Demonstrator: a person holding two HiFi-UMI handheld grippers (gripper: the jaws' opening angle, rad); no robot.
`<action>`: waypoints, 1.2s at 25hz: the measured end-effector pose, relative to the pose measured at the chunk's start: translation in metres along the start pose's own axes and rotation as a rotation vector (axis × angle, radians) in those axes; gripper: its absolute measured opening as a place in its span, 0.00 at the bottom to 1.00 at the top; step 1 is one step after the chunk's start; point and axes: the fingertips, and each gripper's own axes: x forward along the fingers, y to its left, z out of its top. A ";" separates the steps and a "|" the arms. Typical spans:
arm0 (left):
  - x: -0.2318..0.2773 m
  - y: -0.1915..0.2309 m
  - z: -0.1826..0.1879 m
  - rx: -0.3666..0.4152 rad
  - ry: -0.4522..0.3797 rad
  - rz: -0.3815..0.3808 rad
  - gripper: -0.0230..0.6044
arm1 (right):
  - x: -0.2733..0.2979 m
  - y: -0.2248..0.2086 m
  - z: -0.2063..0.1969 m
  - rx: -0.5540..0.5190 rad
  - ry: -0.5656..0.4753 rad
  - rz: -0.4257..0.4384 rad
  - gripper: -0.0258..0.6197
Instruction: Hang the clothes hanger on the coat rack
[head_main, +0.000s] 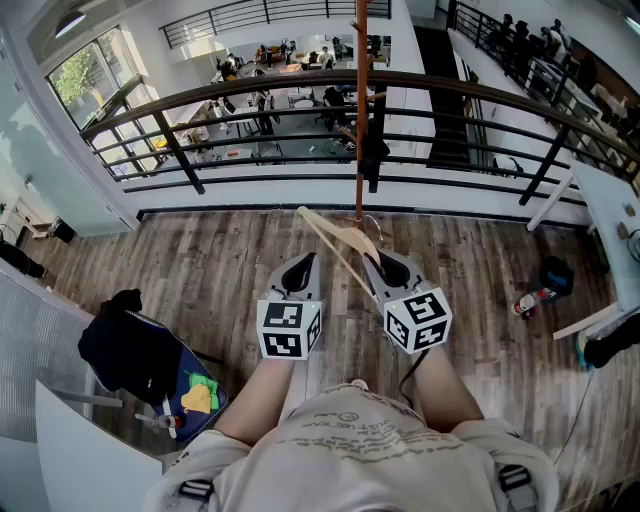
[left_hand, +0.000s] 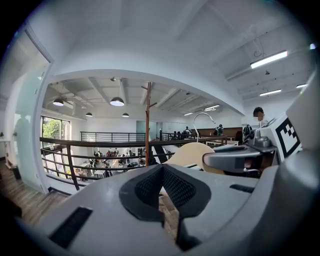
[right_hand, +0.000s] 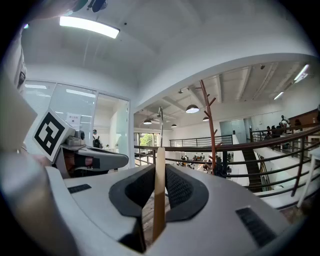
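Floor (head_main: 200, 270): wood planks on an upper level, with an open hall far below beyond the edge.
Railing (head_main: 300, 85): dark curved rails across the far side of the floor.
Coat rack (head_main: 360, 100): thin brown pole with short branch pegs. It stands at the far edge of the floor just before the railing, straight ahead of the person. No garment or hanger shows on the pegs in view.
Left tool (left_hand: 162, 175): jaws drawn together with nothing between them, held level to the left of the right tool.
Right tool (right_hand: 159, 172): jaws clamped on the hanger's wooden bar, which stands edge-on between the pads.
Clothes hanger (head_main: 330, 235): pale wood, carried in the air on a slant from far left to near right. It is near the rack's lower pole; contact cannot be told.
Hook (right_hand: 161, 125): metal, rising above the bar and on no peg.
Progress: the hanger is picked up and brought in front of the rack. Left to do, in my judgement: lift it to a peg, seat the hook and let go.
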 end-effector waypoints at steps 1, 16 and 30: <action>0.001 0.000 -0.001 -0.001 0.000 -0.002 0.04 | 0.001 0.000 0.000 -0.002 0.002 0.000 0.12; 0.034 -0.014 0.007 0.009 -0.011 -0.012 0.04 | 0.001 -0.036 0.002 0.034 -0.030 0.005 0.12; 0.061 -0.036 -0.002 -0.007 -0.001 0.002 0.04 | 0.000 -0.073 -0.008 0.036 -0.015 0.019 0.12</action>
